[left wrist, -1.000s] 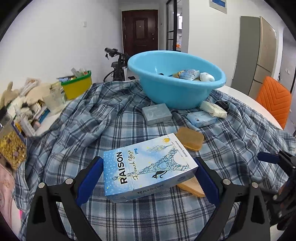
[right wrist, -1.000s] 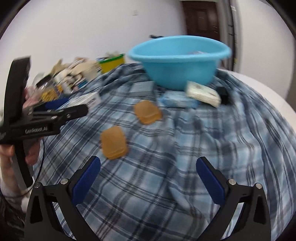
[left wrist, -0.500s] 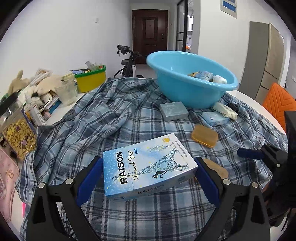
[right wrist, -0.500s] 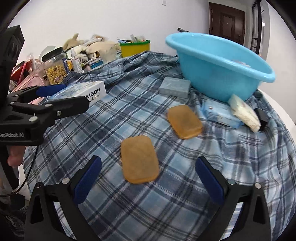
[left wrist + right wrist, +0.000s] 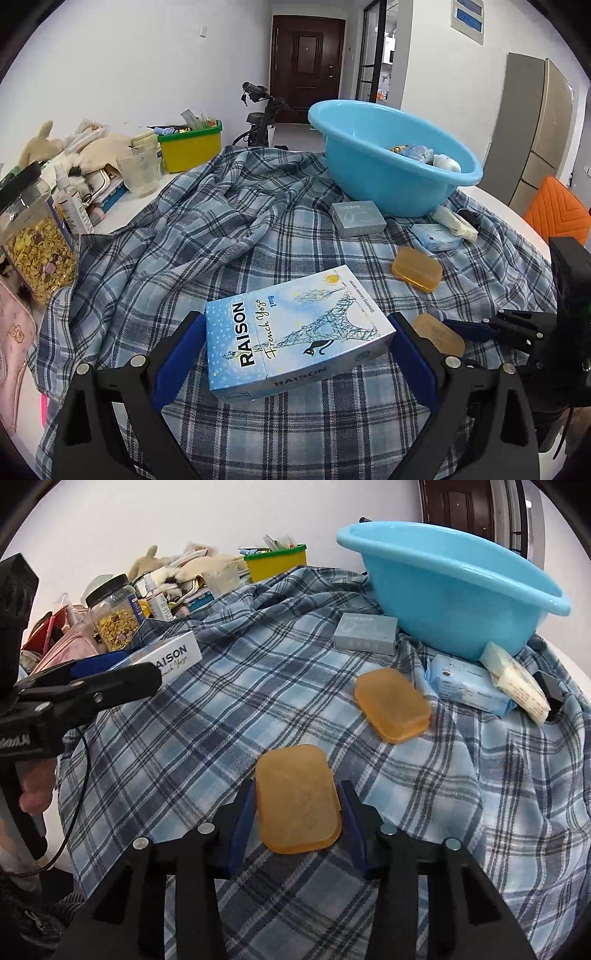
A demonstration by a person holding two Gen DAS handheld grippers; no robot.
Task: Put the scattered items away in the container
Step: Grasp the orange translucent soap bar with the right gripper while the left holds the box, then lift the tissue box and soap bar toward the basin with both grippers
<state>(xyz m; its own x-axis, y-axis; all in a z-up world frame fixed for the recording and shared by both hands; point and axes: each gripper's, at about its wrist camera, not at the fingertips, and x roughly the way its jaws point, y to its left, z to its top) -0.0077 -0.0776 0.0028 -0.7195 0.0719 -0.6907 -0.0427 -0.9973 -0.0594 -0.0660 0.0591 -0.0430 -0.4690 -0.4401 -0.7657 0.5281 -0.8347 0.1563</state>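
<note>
My left gripper (image 5: 295, 343) is shut on a blue RAISON box (image 5: 295, 328), held above the plaid cloth (image 5: 221, 236). My right gripper (image 5: 297, 812) is low over the cloth, its jaws closing on an amber soap bar (image 5: 297, 797) with the blue pads (image 5: 243, 816) against its long sides. A second amber soap bar (image 5: 391, 705) lies a little farther on. The blue basin (image 5: 454, 590) stands at the back right with several small items inside (image 5: 424, 155). In front of it lie a grey box (image 5: 365, 633), a pale blue pack (image 5: 465, 688) and a white packet (image 5: 517, 681).
Along the left edge stand a cereal jar (image 5: 114, 614), a spray bottle (image 5: 72, 206), soft toys and a yellow-green bin (image 5: 277, 563). An orange chair (image 5: 554, 210) is at the right beyond the table. A hand (image 5: 35, 794) holds the left gripper's handle.
My right gripper has come down over the near soap bar and its jaws have narrowed from wide apart to its sides. The left gripper still holds the box.
</note>
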